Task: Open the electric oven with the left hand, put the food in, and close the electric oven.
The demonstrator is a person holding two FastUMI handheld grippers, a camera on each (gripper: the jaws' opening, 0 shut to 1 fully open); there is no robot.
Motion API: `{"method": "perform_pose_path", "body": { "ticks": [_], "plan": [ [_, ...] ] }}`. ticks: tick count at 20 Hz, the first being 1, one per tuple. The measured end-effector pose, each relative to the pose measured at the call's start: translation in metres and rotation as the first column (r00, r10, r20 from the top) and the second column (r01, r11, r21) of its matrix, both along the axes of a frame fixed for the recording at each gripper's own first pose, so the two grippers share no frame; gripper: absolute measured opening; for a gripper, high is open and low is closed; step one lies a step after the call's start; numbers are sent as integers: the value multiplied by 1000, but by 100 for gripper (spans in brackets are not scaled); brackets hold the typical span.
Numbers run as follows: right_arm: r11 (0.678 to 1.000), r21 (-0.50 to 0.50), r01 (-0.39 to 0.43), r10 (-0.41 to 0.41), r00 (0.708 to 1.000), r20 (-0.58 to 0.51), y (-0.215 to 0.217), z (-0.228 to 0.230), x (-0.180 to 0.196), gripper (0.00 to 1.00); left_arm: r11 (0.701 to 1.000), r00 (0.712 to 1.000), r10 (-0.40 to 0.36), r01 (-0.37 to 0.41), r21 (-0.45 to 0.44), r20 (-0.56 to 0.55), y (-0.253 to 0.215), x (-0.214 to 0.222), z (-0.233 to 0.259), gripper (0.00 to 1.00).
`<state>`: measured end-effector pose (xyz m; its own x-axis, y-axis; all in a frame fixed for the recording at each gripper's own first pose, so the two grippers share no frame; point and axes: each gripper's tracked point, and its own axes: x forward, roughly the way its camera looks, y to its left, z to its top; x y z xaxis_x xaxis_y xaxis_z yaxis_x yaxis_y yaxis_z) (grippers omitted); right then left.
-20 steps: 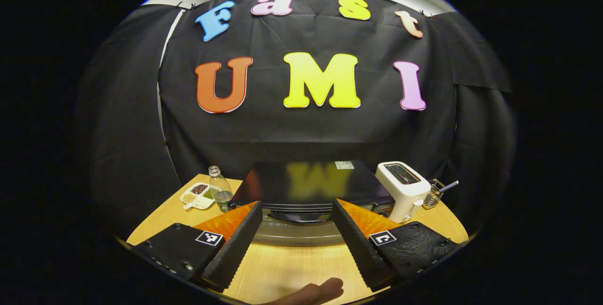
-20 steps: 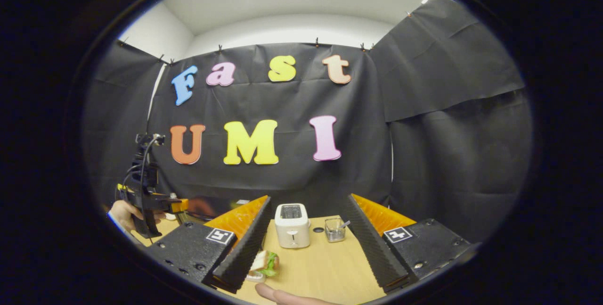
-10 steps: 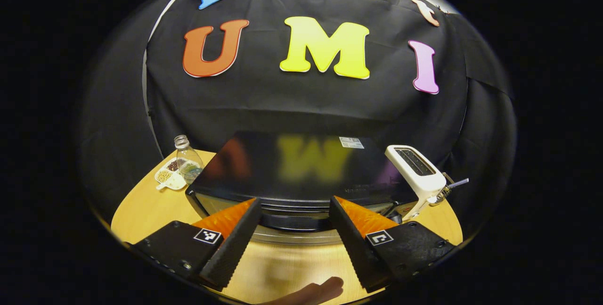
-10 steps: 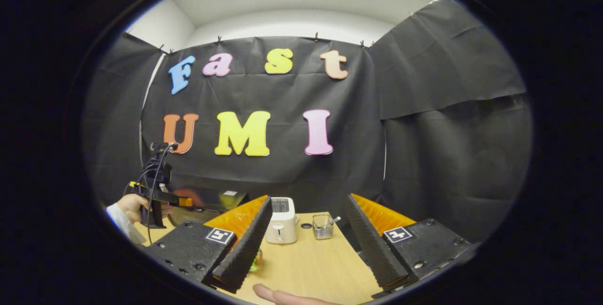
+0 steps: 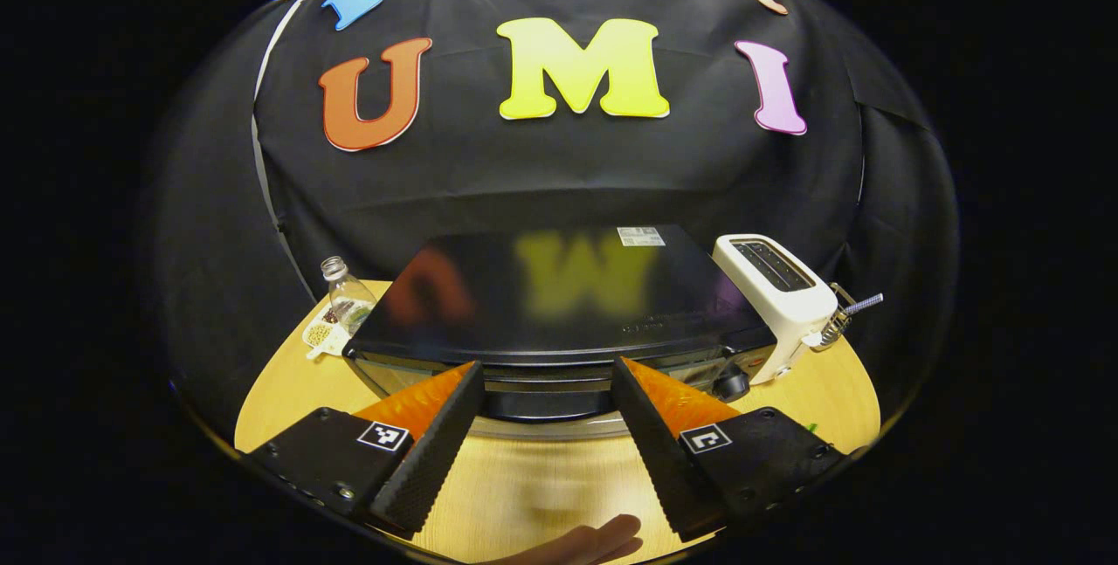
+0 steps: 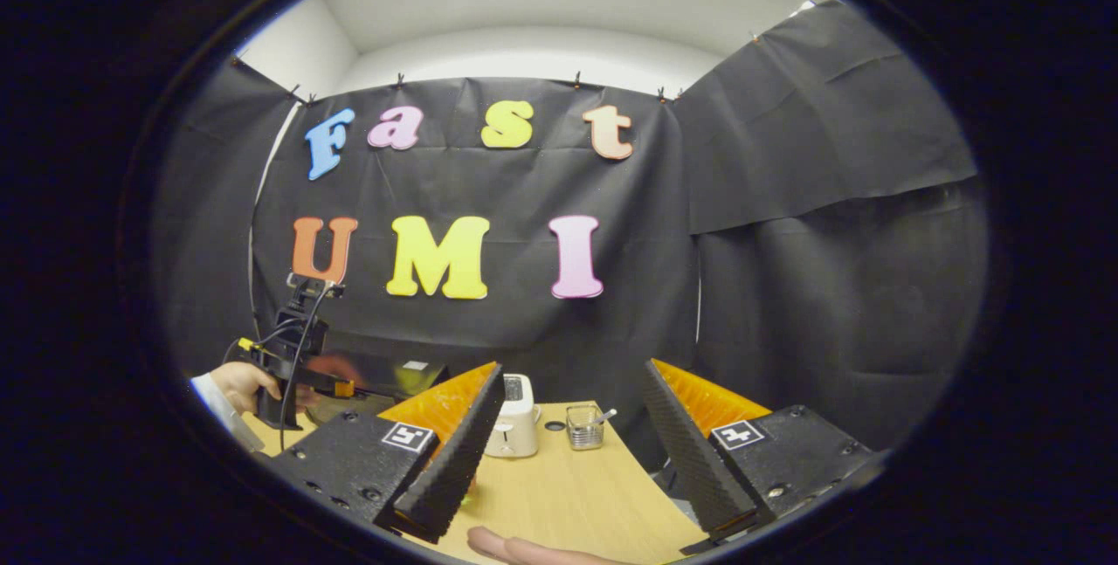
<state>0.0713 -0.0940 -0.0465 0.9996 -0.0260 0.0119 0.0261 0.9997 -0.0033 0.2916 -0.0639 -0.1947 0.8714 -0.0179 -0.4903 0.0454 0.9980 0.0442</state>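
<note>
The black electric oven (image 5: 559, 294) stands on the wooden table (image 5: 288, 382) with its door shut and the door handle (image 5: 546, 403) facing me. My left gripper (image 5: 546, 364) is open just in front of the handle, one finger to each side, touching nothing. In the right gripper view the left gripper (image 6: 293, 364) sits in a hand (image 6: 240, 383) before the oven (image 6: 384, 373). My right gripper (image 6: 572, 366) is open and empty above the table. The food is almost wholly hidden behind its left finger; a green sliver (image 6: 470, 492) peeks out.
A white toaster (image 5: 773, 294) stands right of the oven, with a small holder (image 5: 838, 316) beyond it. On the oven's left are a clear bottle (image 5: 348, 303) and a divided dish (image 5: 319, 334). Black cloth walls stand close behind. Bare tabletop (image 6: 568, 495) lies ahead of the right gripper.
The left gripper has moved in toward the oven, which now looms larger. The right gripper's view swung so the sandwich slid behind its left finger. Both grippers stayed open.
</note>
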Motion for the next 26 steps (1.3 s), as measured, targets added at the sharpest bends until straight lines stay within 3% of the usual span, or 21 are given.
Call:
{"method": "perform_pose_path", "body": {
  "ticks": [11, 20, 21, 22, 23, 26],
  "plan": [
    [998, 43, -43, 45, 998, -42, 20, -11, -24, 90, 1000, 1000, 0, 0, -17, -17, 1, -70, -27, 97],
    [1000, 1, -29, 29, 998, -53, 28, -16, -47, 90, 999, 1000, 3, -5, -47, -27, 2, -131, -103, 96],
    [1000, -6, -26, 26, 998, -49, 30, -13, -49, 100, 999, 999, -3, 1, -55, -37, 1, -133, -115, 96],
    [1000, -11, -22, 22, 999, -47, 30, -13, -51, 100, 998, 999, -1, -2, -64, -45, 3, -136, -121, 95],
    [1000, -14, -23, 22, 999, -46, 31, -15, -53, 90, 998, 999, 1, -5, -68, -53, 4, -139, -130, 95],
    [999, -15, -32, 31, 998, -49, 40, -15, -52, 90, 997, 995, 7, -14, -76, -98, 6, -143, -158, 95]
  ]
}}
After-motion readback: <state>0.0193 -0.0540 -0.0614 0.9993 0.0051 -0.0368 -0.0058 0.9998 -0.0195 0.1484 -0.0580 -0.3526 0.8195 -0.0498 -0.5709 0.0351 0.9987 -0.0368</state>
